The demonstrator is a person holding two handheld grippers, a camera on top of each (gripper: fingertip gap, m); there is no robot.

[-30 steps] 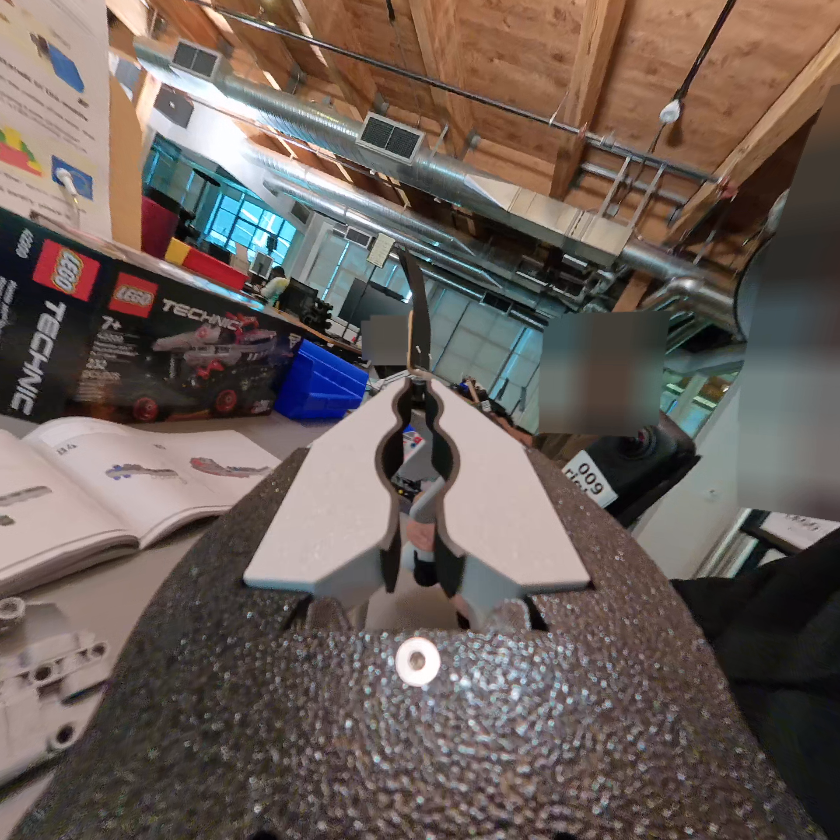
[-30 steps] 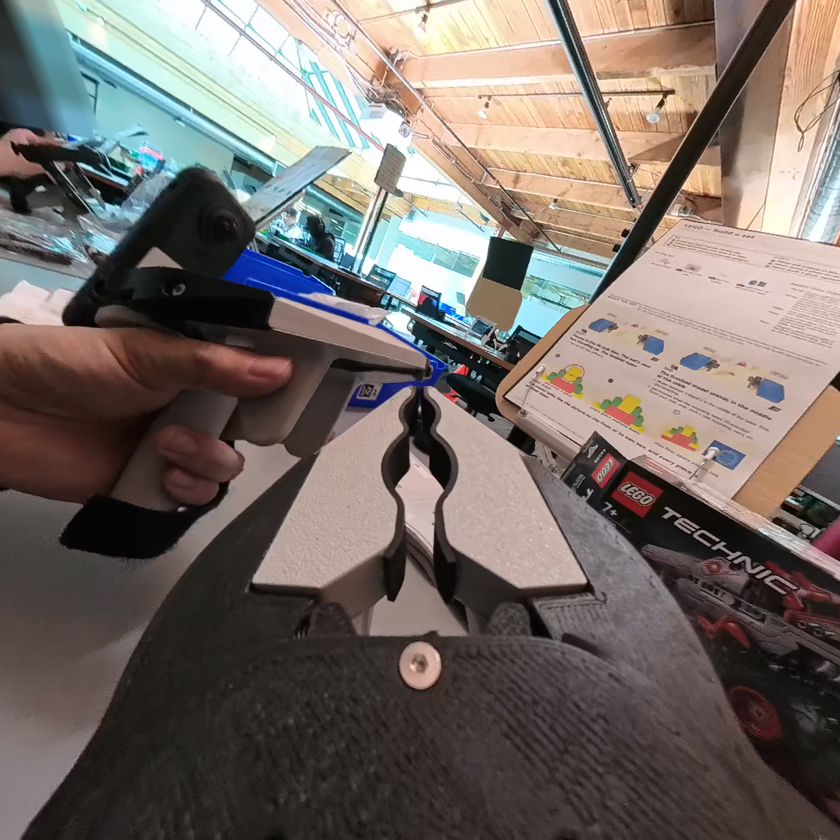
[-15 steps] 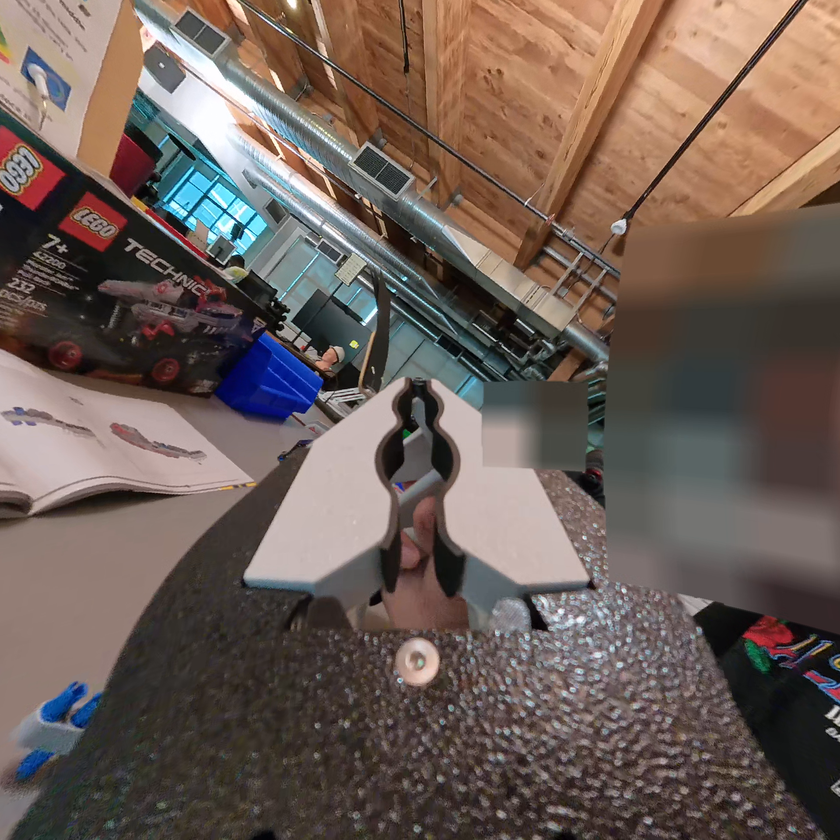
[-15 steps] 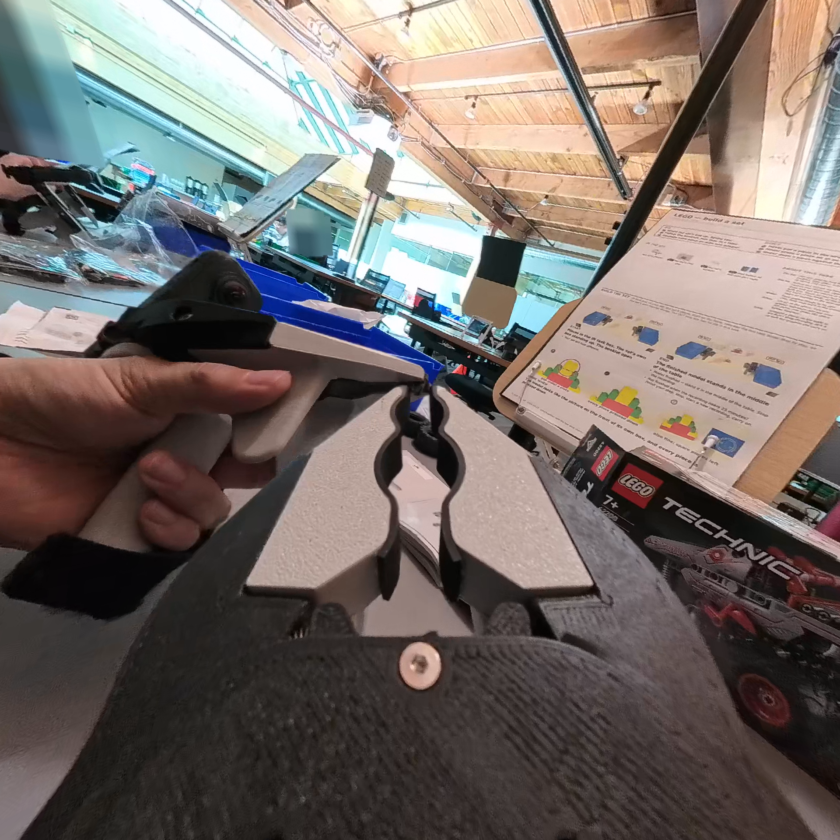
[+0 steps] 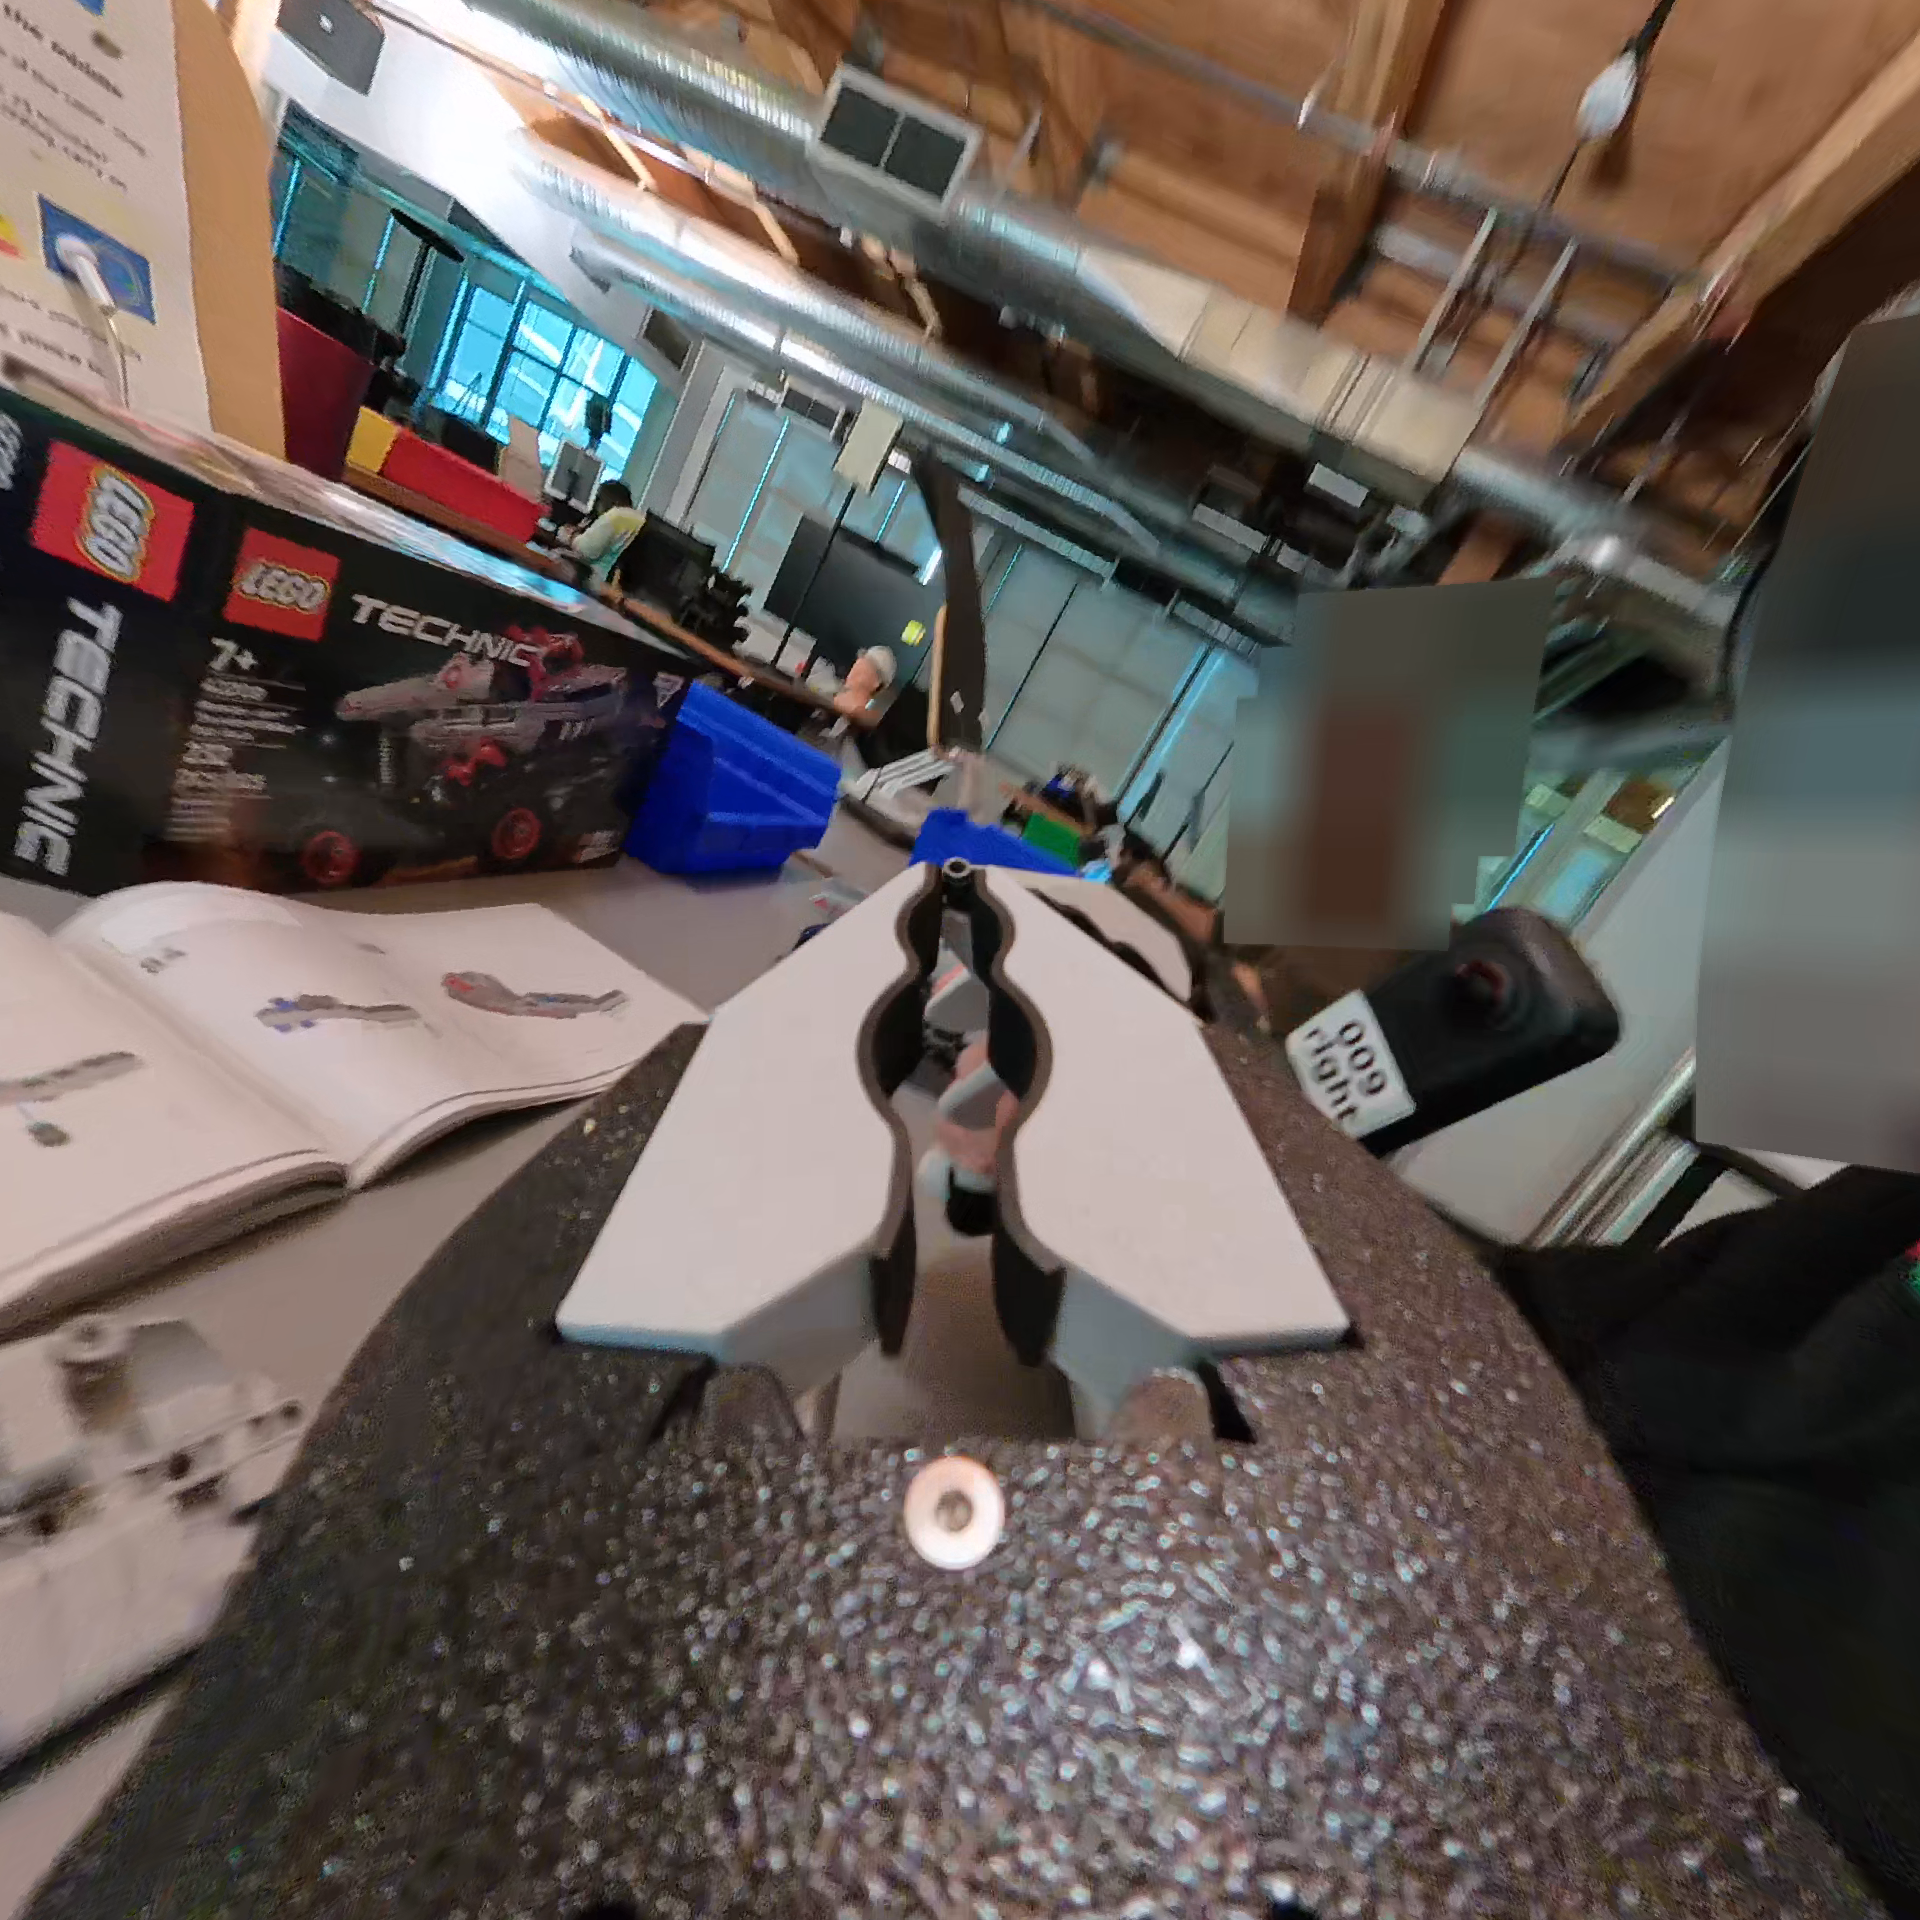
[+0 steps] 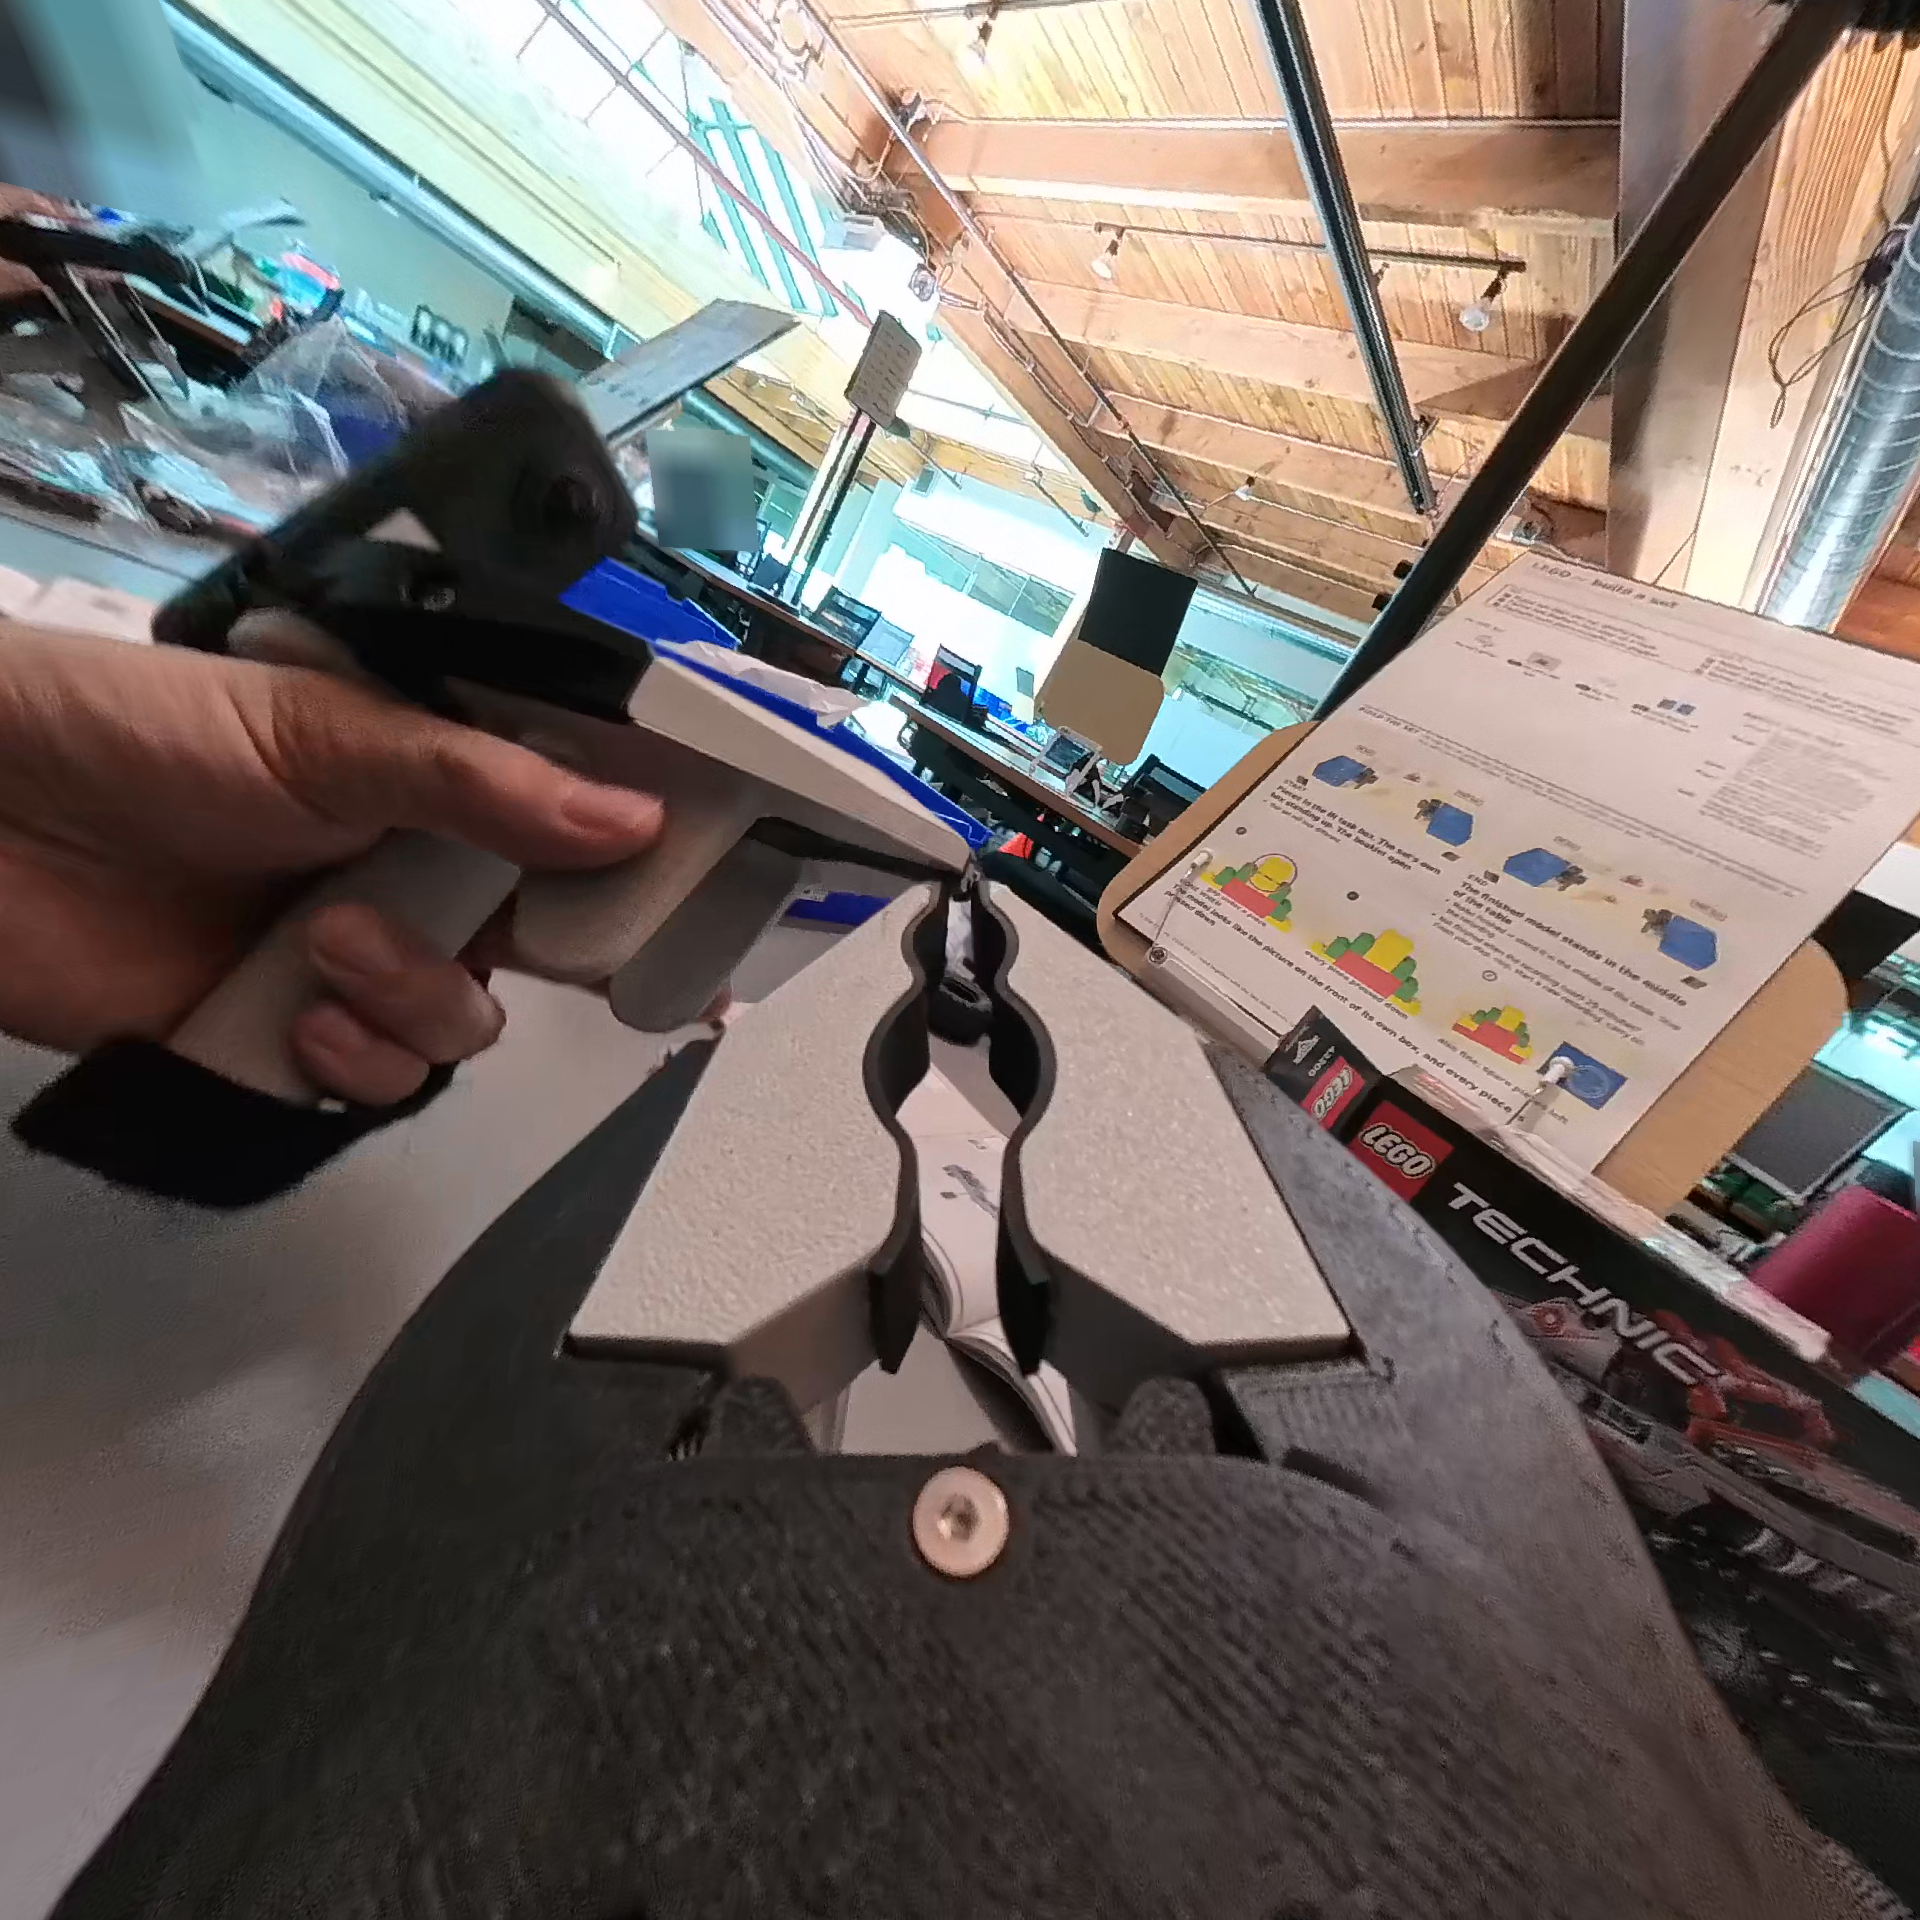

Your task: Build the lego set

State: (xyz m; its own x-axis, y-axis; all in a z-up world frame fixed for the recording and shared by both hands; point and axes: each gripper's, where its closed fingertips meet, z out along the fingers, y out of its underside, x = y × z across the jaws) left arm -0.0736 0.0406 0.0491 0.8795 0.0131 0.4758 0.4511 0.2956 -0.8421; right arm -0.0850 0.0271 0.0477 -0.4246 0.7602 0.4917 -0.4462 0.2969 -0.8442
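Note:
My left gripper point(image 5: 957, 883) is shut on a small black pin point(image 5: 957, 871) that sticks out at its fingertips. Just beyond it lie the right gripper's grey fingers point(image 5: 1122, 935) and its black camera point(image 5: 1475, 1018). My right gripper point(image 6: 961, 902) has its jaws nearly together; I cannot tell whether anything is between them. A hand point(image 6: 260, 810) holds the left gripper point(image 6: 961, 871), whose tip meets my right fingertips. A black tyre point(image 6: 961, 1013) shows through the right jaws. A blurred grey Technic assembly point(image 5: 104, 1455) lies on the table at lower left.
An open instruction booklet point(image 5: 312, 1039) lies on the grey table in front of the black Lego box point(image 5: 312, 727). Blue bins point(image 5: 727, 800) stand behind. In the right wrist view the box point(image 6: 1558, 1247) sits below a propped instruction sheet point(image 6: 1558, 831).
The left gripper tilted up and then came back down toward the table. In the right wrist view it has moved in until its tip meets my right fingertips.

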